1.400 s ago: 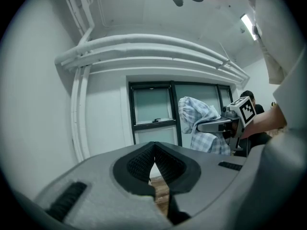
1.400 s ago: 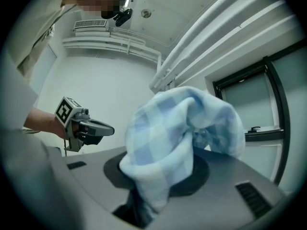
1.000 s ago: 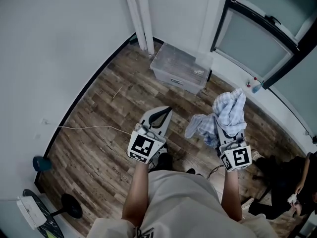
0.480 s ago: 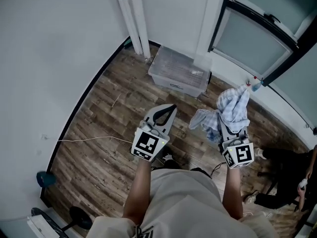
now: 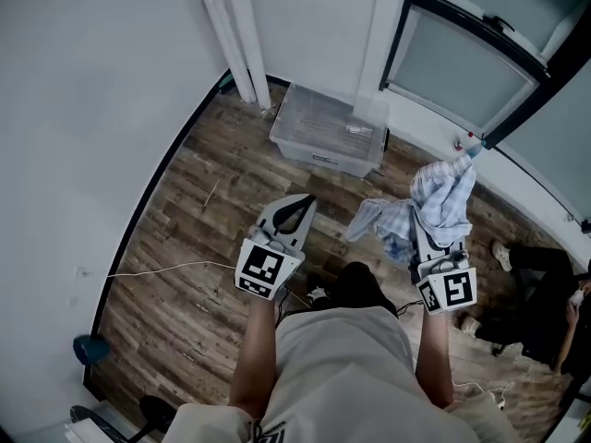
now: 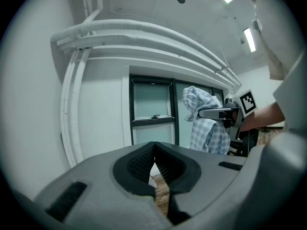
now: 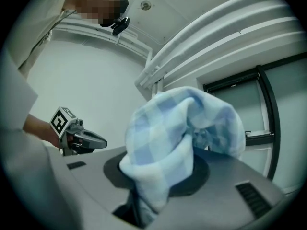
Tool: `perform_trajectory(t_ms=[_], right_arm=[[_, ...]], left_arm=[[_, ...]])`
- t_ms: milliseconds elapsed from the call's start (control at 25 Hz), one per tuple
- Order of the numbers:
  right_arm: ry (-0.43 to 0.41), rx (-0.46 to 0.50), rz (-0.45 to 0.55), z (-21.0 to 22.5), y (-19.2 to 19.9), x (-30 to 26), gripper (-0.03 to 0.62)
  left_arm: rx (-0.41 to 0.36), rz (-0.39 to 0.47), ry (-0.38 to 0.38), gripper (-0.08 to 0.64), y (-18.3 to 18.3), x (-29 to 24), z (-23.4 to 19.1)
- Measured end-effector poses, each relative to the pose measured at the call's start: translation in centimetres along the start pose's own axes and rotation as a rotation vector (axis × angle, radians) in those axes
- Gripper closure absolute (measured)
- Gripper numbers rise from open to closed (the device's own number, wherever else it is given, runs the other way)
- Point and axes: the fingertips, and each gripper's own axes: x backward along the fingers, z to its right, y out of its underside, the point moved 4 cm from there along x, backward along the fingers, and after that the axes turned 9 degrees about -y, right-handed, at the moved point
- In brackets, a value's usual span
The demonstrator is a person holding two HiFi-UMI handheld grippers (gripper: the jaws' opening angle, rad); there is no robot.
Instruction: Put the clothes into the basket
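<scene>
The carrying step is in hand. The right claw (image 5: 429,236) is closed on a blue checked cloth (image 5: 445,197). The left claw (image 5: 295,209) is closed and empty. The basket (image 5: 288,144) stands on the floor (image 5: 185,284) ahead of both claws, well apart from them. Next, I think, the cloth must come above the basket and be released.

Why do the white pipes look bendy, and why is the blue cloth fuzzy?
Left gripper view: its wide-angle lens curves the white pipes and darkens the corners. Right gripper view: the checked cloth sits too close to the camera, so it blurs.
</scene>
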Motion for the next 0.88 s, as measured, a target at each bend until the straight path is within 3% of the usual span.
perform_trajectory(t_ms=[240, 600, 760, 880], right_arm=[[-0.004, 0.033, -0.006, 0.1, -0.8, -0.4, 0.466], [-0.032, 0.006, 0.0, 1.1, 1.5, -0.7, 0.466], [-0.047, -0.066, 0.007, 2.1, 1.3, -4.3, 0.466], [-0.063, -0.055, -0.002, 2.3, 0.4, -6.6, 0.466]], left_arm=[[0.039, -0.016, -0.026, 0.548, 1.4, 0.6, -1.7], [-0.011, -0.021, -0.019, 0.548, 2.5, 0.2, 0.0], [0.005, -0.056, 0.003, 0.548, 2.7, -1.5, -2.4], [0.015, -0.074, 0.02, 0.548, 2.7, -2.5, -3.7]])
